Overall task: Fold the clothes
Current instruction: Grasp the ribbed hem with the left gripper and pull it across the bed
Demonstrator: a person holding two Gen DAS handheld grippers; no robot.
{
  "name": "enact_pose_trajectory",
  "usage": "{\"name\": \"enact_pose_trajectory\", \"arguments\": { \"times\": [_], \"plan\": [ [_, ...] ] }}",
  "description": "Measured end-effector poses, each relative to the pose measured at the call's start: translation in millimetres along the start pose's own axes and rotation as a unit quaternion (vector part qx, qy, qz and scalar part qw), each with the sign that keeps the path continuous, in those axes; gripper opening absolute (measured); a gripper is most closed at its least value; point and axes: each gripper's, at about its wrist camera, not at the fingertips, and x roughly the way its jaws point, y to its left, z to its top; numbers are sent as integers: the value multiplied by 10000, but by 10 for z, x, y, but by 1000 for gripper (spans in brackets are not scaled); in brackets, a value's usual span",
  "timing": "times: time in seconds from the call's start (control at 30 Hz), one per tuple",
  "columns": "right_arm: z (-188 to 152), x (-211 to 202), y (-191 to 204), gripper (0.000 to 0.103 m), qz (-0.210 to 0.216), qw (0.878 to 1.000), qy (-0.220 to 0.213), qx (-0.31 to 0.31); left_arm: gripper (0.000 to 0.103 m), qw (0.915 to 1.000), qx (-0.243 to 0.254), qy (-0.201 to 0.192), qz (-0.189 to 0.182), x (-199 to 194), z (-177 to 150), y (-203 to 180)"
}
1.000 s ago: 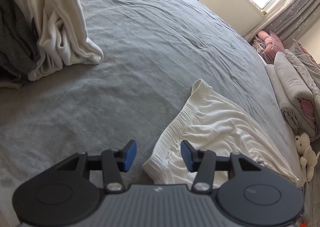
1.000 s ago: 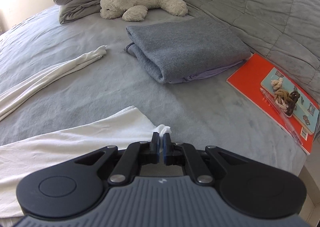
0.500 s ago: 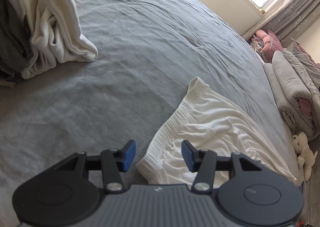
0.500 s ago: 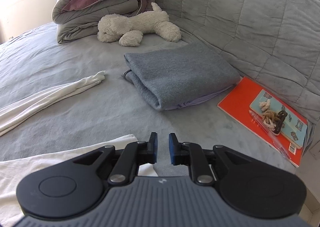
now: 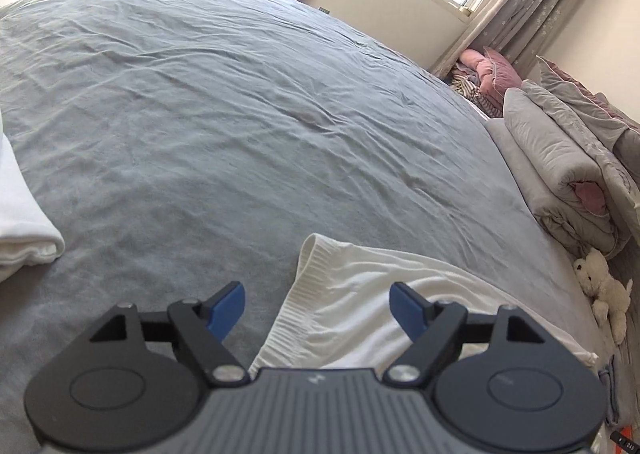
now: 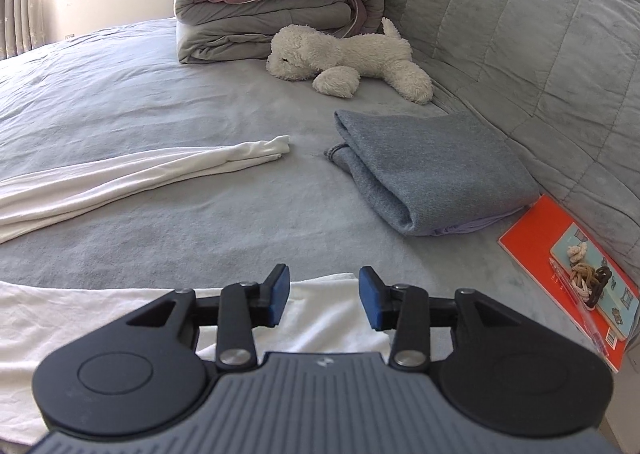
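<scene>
Both grippers, left (image 5: 316, 304) & right (image 6: 323, 296), have let go of the white trousers (image 6: 100, 318), jaws opening w/ nothing clamped, cloth flat beside the grey folded sweater (image 6: 432, 170); refold prob next.

The bed cover (image 5: 248, 126) is a soft, matt grey cloth, faintly napped and creased all over. On it lies a white garment (image 5: 360, 294) of thin knit fabric — its waistband finely ribbed, the rest smooth and lightly wrinkled. The folded grey cloth (image 6: 432, 170) looks thicker, with a felted, brushed face. The plush dog (image 6: 344, 54) is shaggy cream pile, rough and matted. The orange book (image 6: 536, 250) has a smooth card cover with a slight sheen. The headboard (image 6: 520, 14) is quilted grey velvety fabric. Both grippers (image 5: 316, 306) (image 6: 323, 296) are matt black plastic with ribbed grey housings, dull blue rubbery pads (image 6: 280, 290) and shiny metal pivot pins — the only gloss on them.
</scene>
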Motion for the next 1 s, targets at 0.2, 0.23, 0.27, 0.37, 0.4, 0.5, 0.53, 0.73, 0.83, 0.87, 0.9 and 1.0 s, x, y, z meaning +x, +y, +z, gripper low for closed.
{"name": "enact_pose_trajectory", "arguments": {
  "times": [0.2,0.23,0.27,0.37,0.4,0.5,0.53,0.73,0.83,0.87,0.9,1.0],
  "plan": [
    [49,7,255,44,231,9994,-50,-250,62,9996,38,55,272,429,59,-88],
    [64,19,302,44,276,9992,-39,-278,51,9995,113,59,298,484,69,-111],
    [78,30,342,44,311,9991,-22,-292,44,9994,165,69,301,527,72,-127],
    [134,69,441,44,449,9985,18,-314,20,9983,475,176,300,648,56,-190],
    [151,77,483,45,478,9982,6,-353,16,9968,704,178,342,667,41,-231],
    [200,99,601,46,558,9974,-30,-458,6,9944,1021,57,279,661,26,-266],
    [213,102,636,46,590,9971,-39,-480,6,9953,922,10,297,640,56,-231],
    [228,107,759,47,683,9955,-76,-659,5,9974,332,-332,551,519,239,61],
    [220,110,755,47,683,9956,-57,-641,5,9969,298,-419,595,503,272,115],
    [221,113,755,47,681,9956,-55,-635,5,9968,309,-418,607,513,272,114],
    [221,114,761,47,676,9957,-58,-631,5,9969,300,-413,604,523,267,108],
    [212,102,770,47,681,9957,-71,-618,5,9964,291,-470,647,540,260,92]
  ]
}}
